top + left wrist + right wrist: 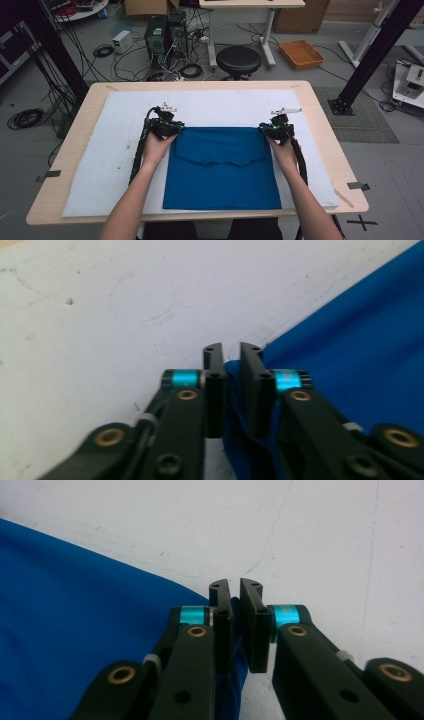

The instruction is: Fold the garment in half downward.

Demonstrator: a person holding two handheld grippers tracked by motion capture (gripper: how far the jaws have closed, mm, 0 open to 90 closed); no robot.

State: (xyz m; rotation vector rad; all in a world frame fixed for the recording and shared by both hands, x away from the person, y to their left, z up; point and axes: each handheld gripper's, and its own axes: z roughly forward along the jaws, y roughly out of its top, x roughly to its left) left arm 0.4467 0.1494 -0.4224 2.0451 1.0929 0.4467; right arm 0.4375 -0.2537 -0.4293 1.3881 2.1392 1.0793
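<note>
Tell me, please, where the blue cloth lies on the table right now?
In the high view, the blue cloth lies folded on the white mat, centred near the table's front edge, with the left tongs and right tongs at its far corners.

gripper [227,352]: black jaws | cyan bands | brass screws | black cable

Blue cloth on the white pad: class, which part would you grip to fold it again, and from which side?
Grip the two far corners of the blue cloth, where the left claw and right claw already sit. Come in from the outer sides, low over the white pad: the cloth lies flat, and only its edges offer something to pinch.
</note>
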